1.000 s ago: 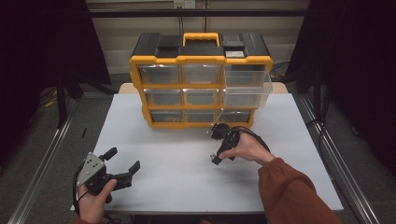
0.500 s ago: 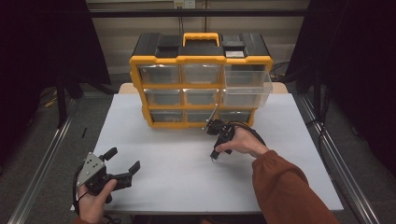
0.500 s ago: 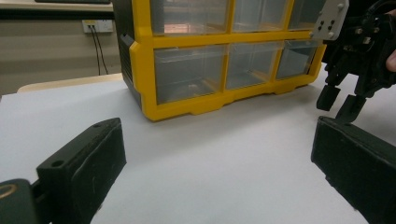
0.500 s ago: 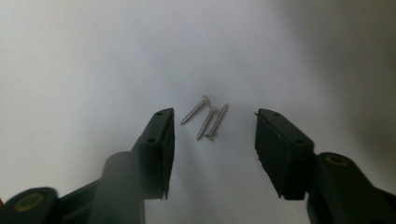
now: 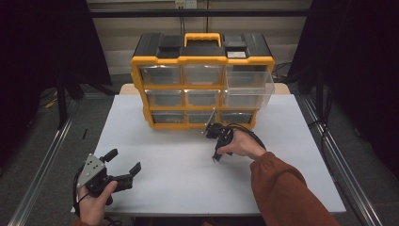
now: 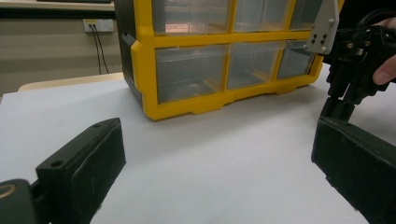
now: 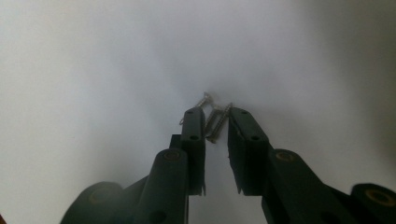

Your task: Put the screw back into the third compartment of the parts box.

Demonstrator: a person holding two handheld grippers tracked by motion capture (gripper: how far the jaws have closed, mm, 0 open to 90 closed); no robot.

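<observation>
A few small silver screws [image 7: 215, 119] lie on the white table [image 7: 93, 70] between the tips of my right gripper [image 7: 215, 114]. Its jaws have just been closing and stand narrow around the screws; a small gap remains and I see no firm pinch. In the high view the right gripper [image 5: 216, 157] points down at the table just in front of the yellow drawer cabinet [image 5: 202, 61]. My left gripper [image 5: 124, 161] rests open and empty near the front left of the table. In the left gripper view, the left gripper [image 6: 215, 140] faces the cabinet [image 6: 140, 70] and the right gripper [image 6: 348, 79].
The cabinet has rows of clear drawers and a black top with a yellow handle. One clear drawer [image 5: 248, 89] at the right of the middle row is pulled out. Metal rails [image 5: 42, 165] run along both sides of the table.
The right gripper's jaws have drawn closer together and the hand has shifted slightly towards the cabinet. The left hand has stayed where it was.
</observation>
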